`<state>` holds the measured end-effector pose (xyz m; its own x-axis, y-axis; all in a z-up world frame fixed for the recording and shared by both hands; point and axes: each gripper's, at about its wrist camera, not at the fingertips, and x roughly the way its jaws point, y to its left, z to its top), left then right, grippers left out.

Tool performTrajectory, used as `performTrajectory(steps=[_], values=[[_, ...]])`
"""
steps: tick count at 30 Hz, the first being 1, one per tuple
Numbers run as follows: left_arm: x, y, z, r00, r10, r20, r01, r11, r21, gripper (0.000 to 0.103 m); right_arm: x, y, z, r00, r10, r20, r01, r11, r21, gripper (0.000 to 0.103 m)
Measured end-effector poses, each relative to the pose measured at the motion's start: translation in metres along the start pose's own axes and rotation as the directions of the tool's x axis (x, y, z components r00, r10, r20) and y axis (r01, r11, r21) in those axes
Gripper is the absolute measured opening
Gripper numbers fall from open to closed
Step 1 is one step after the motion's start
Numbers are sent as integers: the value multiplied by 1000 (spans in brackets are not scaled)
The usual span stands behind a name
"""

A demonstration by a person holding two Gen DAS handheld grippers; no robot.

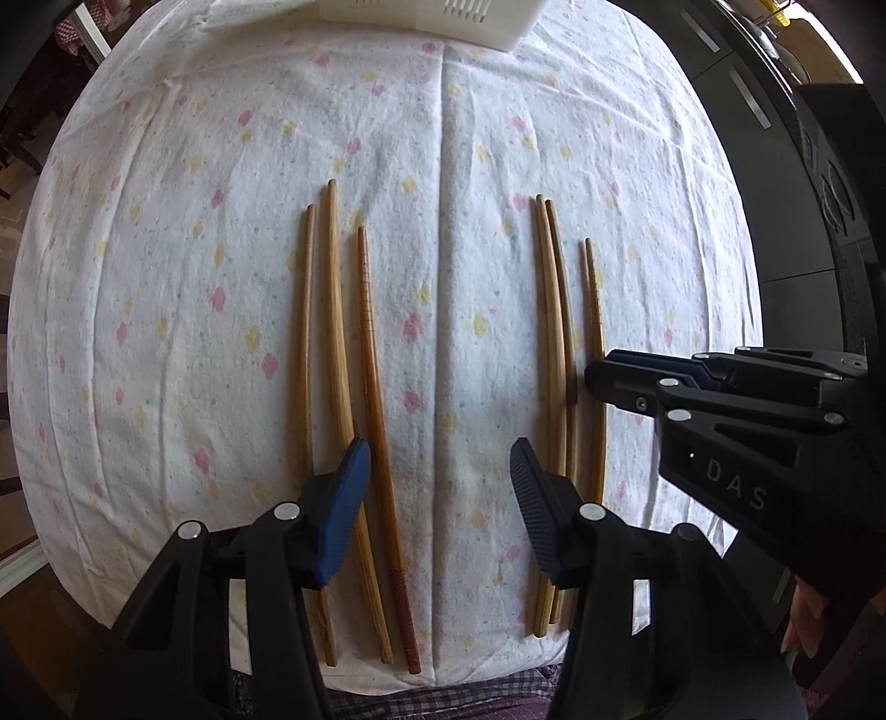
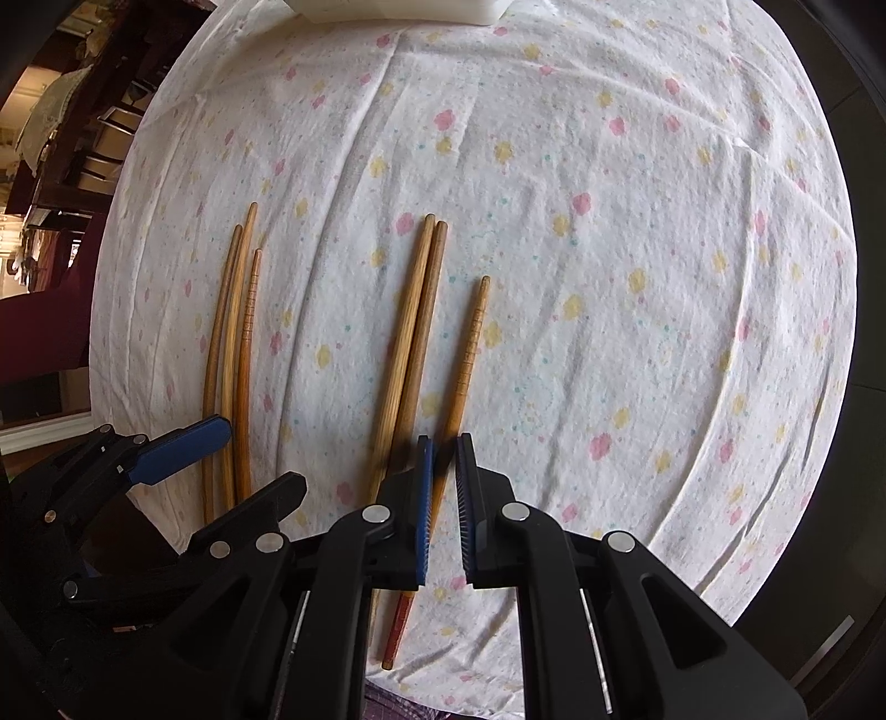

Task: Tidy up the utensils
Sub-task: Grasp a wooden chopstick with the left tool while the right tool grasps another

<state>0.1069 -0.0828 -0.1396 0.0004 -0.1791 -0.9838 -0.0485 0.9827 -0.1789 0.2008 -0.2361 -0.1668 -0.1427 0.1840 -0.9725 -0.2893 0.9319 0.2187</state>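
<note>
Two groups of three wooden chopsticks lie lengthwise on the flowered tablecloth (image 1: 443, 249). My left gripper (image 1: 439, 448) points straight down over the left group (image 1: 338, 332) and its jaws stand half apart. The red-ended chopstick (image 1: 372, 360) lies just inside the left pad, untouched, and the other two run under that finger. My right gripper (image 2: 444, 443) is shut at the right group (image 2: 412, 332), its tips pinching the grooved red-ended chopstick (image 2: 470, 343), which still rests on the cloth. In the left wrist view the right gripper (image 1: 595, 376) reaches in from the right.
A white slotted basket (image 1: 432, 16) stands at the far edge of the table. The near table edge lies just below the chopsticks' thick ends. A person's hand (image 1: 803, 620) shows at the lower right. Dark furniture (image 2: 83, 138) stands beyond the table's left side.
</note>
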Motion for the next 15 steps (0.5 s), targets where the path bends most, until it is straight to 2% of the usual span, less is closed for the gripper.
performTrajectory(steps=[5, 8, 9, 11, 13, 15], values=[[9, -9, 14, 1000, 9, -10, -9, 1000, -10, 50, -1, -1, 0, 1000, 7, -4, -7, 1000, 5, 8], [15, -18, 21, 999, 45, -9, -45, 999, 12, 49, -3, -3, 0, 1000, 13, -7, -12, 1000, 8, 8], [14, -21, 21, 997, 74, -8, -73, 997, 28, 45, -3, -3, 0, 1000, 14, -8, -14, 1000, 9, 8], [21, -31, 25, 991, 136, -6, -136, 989, 56, 24, -3, -3, 2, 1000, 15, -9, -15, 1000, 10, 8], [22, -29, 28, 984, 177, -6, -177, 982, 60, 9, -3, -4, 2, 1000, 11, -9, -11, 1000, 7, 8], [21, -30, 31, 985, 175, -11, -174, 982, 74, 8, -3, -4, 2, 1000, 9, -10, -9, 1000, 8, 8]])
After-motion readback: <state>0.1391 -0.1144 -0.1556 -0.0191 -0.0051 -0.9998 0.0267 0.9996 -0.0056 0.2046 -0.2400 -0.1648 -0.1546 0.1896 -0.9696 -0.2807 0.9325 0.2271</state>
